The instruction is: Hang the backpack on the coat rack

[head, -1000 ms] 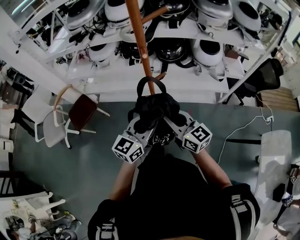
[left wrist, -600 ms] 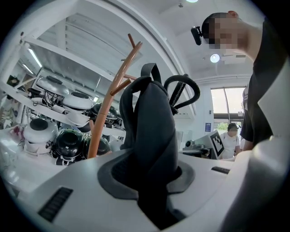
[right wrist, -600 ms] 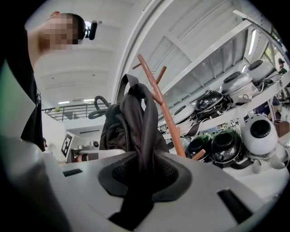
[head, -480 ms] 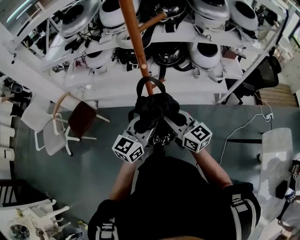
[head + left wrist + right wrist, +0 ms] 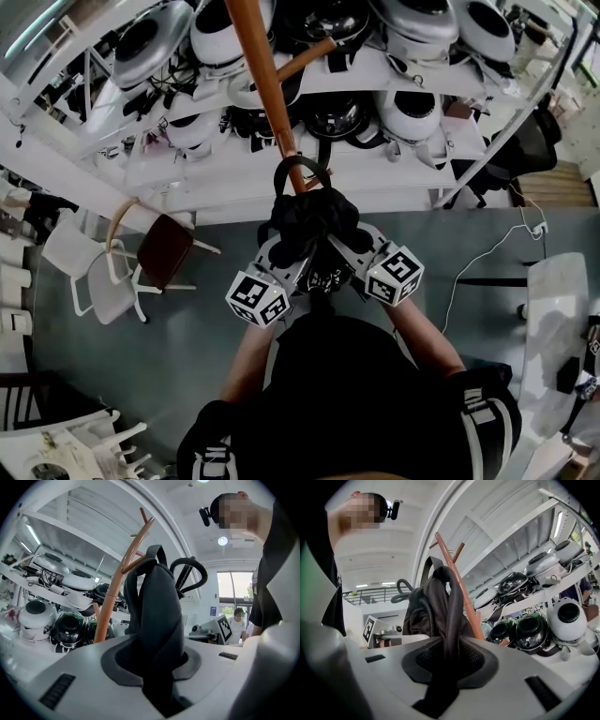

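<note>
Two grips, one load | 9 o'clock: chair [image 5: 164,248] on grey floor [image 5: 141,366] | left gripper [image 5: 286,258] pinching strap | backpack [image 5: 309,220] held centre, coat rack [image 5: 267,94] and helmet shelves [image 5: 412,66] at 12 o'clock | right gripper [image 5: 339,248] pinching strap

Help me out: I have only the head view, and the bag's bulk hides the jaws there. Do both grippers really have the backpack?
Observer: Yes for the left gripper. In its own view the jaws are clamped on a black fold of the backpack.
Operator: And the right?
Observer: The right gripper pinches a dark strap of the bag between its pads.
Operator: Is the carry loop on a peg yet?
Observer: No. In the left gripper view the carry loop stands free to the right of the coat rack, apart from its pegs.
</note>
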Motion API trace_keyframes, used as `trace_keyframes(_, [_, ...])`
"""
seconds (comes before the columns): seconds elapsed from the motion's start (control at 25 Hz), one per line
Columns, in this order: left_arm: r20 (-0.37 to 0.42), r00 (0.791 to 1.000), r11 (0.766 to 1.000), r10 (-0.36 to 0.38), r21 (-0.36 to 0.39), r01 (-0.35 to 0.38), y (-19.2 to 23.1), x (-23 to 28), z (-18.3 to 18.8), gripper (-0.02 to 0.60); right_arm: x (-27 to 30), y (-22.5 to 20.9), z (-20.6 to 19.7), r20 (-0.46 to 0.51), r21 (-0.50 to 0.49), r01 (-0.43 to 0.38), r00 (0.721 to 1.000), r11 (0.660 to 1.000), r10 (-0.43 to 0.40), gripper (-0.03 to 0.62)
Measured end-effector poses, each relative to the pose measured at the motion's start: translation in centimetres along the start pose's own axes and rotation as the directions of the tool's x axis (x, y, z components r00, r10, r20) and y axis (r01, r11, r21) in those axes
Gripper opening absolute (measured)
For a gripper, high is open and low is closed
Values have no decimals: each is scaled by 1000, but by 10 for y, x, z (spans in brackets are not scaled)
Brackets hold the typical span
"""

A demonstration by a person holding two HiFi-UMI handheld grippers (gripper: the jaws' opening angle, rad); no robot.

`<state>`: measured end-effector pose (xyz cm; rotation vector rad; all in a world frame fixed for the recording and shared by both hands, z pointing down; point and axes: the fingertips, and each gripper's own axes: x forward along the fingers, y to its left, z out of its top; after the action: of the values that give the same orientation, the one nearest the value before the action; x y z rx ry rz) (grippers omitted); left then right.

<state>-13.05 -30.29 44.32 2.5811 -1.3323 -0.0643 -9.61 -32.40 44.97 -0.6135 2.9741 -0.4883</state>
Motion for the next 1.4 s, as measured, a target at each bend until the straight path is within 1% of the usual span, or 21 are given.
trace_keyframes(0.36, [-14, 1000, 1000, -20, -10, 19, 27, 14, 0, 115, 22, -20, -1, -6, 5, 27, 1000, 1000, -27, 97])
trace_keyframes(0.88, [-35, 998, 997, -51, -57, 49, 56, 29, -11, 115, 43, -43, -13, -35, 27, 75, 997, 997, -74, 97])
trace_keyframes(1.4, [-53, 996, 994, -72, -89, 67, 79, 43, -18, 115, 60, -64, -20, -58, 37, 92, 994, 995, -90, 97])
